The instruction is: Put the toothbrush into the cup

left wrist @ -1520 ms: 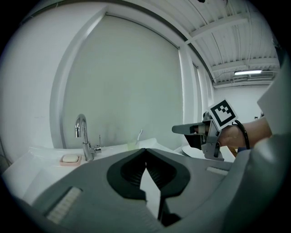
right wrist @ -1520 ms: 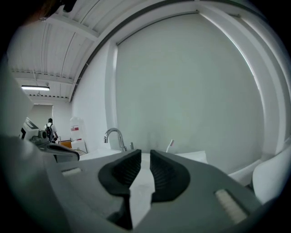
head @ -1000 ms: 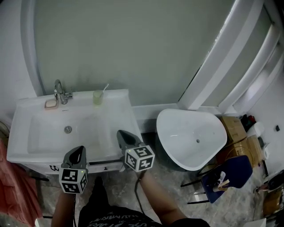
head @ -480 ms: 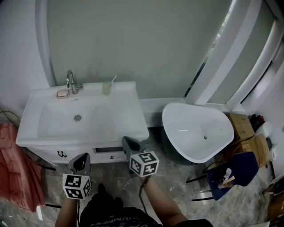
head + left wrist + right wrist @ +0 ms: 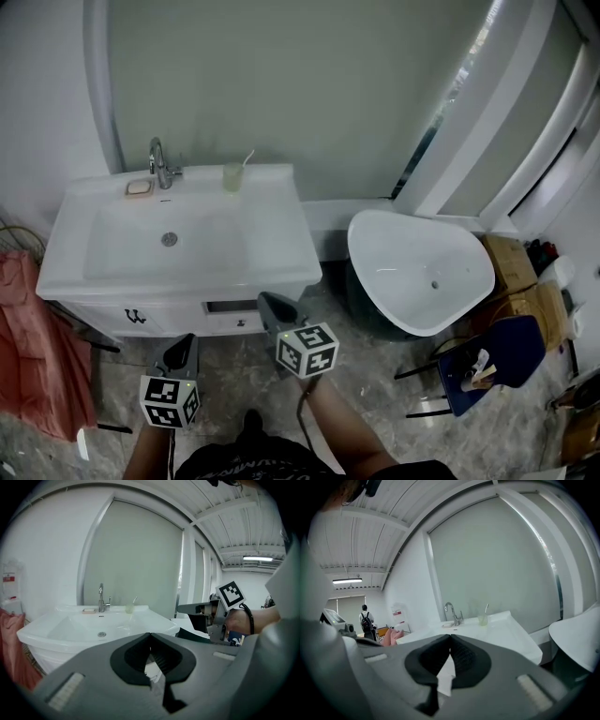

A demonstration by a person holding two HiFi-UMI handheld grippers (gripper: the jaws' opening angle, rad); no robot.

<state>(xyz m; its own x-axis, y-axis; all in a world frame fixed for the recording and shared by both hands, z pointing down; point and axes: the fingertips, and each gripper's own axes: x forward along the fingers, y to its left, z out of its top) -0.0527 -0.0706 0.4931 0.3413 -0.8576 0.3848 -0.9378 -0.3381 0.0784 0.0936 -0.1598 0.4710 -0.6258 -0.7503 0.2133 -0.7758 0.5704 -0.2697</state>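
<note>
Head view is showing the toothbrush leaning in the pale cup at the sink's back edge, near the faucet. It is looking light, stiff and slick, best taken by the handle above the rim. The left gripper and right gripper are hanging pinched together, empty, well apart from it, and only the sink's basin seems to be lying between.

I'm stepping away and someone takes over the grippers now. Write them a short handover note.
Left gripper: shut, empty, in front of the sink.
Right gripper: shut, empty, beside it, near the sink's front edge.
Cup: on the sink's back ledge, right of the tap; toothbrush stands in it.
Done: toothbrush in cup. Left: nothing that I can see.
</note>
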